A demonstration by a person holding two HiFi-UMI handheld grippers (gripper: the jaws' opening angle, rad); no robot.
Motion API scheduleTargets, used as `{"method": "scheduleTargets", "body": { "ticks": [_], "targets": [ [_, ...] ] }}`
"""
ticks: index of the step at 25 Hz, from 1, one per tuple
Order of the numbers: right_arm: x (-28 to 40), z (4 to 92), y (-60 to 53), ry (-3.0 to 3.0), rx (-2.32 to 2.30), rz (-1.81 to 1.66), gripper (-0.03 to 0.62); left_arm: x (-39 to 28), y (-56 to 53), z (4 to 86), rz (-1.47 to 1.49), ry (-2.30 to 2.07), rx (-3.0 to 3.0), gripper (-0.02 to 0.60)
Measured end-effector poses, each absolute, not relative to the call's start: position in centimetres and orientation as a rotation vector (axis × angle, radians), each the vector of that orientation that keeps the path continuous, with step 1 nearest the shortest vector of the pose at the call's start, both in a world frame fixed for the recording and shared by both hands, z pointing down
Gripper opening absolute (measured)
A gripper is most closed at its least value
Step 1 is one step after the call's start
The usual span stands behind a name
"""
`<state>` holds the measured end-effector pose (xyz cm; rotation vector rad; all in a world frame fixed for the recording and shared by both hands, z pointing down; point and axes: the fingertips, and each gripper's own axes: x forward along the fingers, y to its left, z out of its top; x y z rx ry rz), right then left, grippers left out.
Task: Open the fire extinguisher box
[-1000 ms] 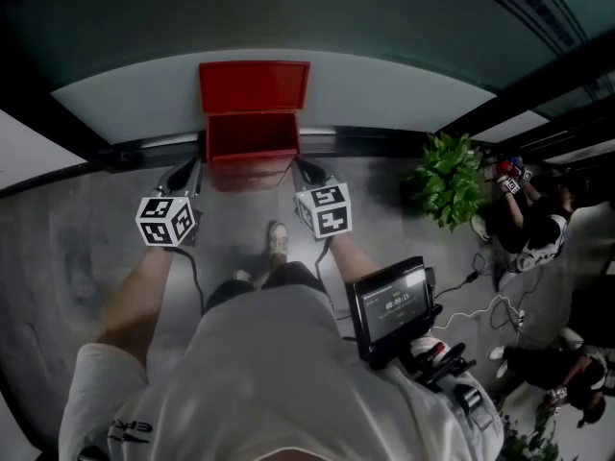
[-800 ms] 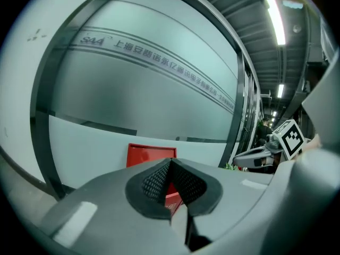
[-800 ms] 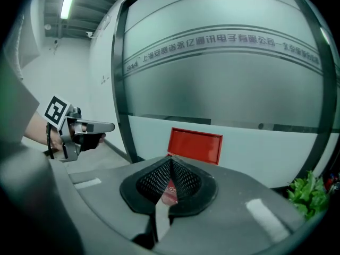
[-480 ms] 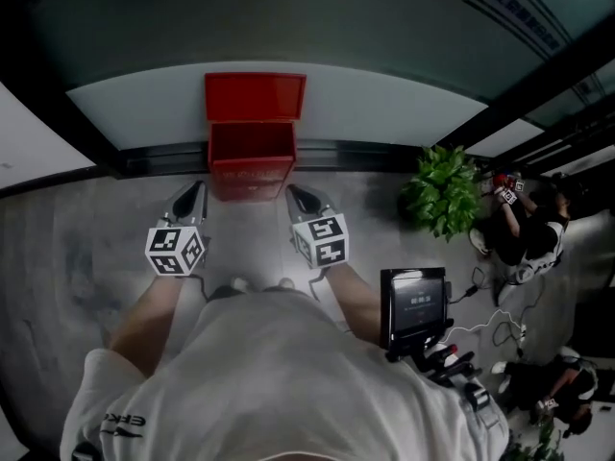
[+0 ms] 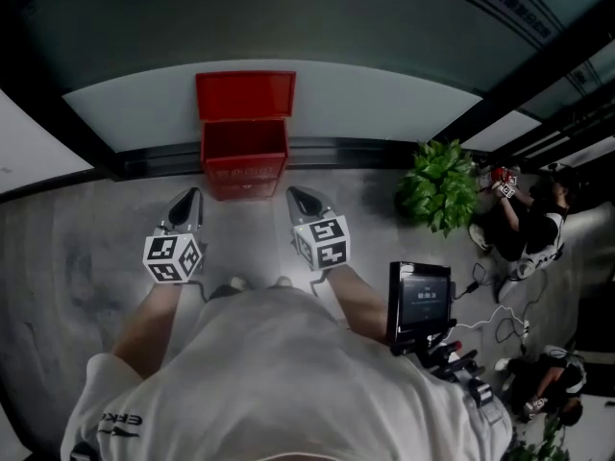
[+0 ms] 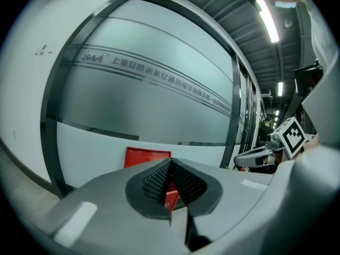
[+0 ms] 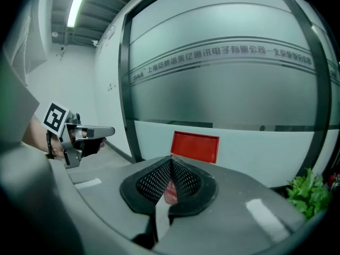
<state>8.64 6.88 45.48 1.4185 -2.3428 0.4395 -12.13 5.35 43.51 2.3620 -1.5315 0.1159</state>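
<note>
- Red against the pale wall, head view: the fire extinguisher box (image 5: 244,154) stands on the grey floor (image 5: 86,248) at the foot of the frosted glass wall (image 5: 384,27). Its lid (image 5: 245,94) is raised upright and the inside is open to view. My left hand-held gripper (image 5: 188,198) and right hand-held gripper (image 5: 297,196) hang near the box, one off each front corner, and touch nothing. A potted plant (image 5: 437,185) stands well to the right. A small screen (image 5: 421,298) sits by my right side.
- Left gripper view: my left hand-held gripper's jaws are pressed together with nothing between them. The red box shows just past their tips, with the lid against the wall. My right hand-held gripper shows at the right edge.
- Right gripper view: my right hand-held gripper's jaws are likewise closed and empty. The box lies straight ahead beyond them, my left hand-held gripper is at the left, and the plant is at the lower right.
</note>
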Motion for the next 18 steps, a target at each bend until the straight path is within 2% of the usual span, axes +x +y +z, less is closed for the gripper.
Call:
{"method": "scheduleTargets", "body": {
  "ticks": [18],
  "targets": [
    [9.3,45.8,5.9,-2.327,1.429,0.432,0.012,-12.2,5.0,43.5,0.124,-1.55,2.358,0.003]
  ]
}}
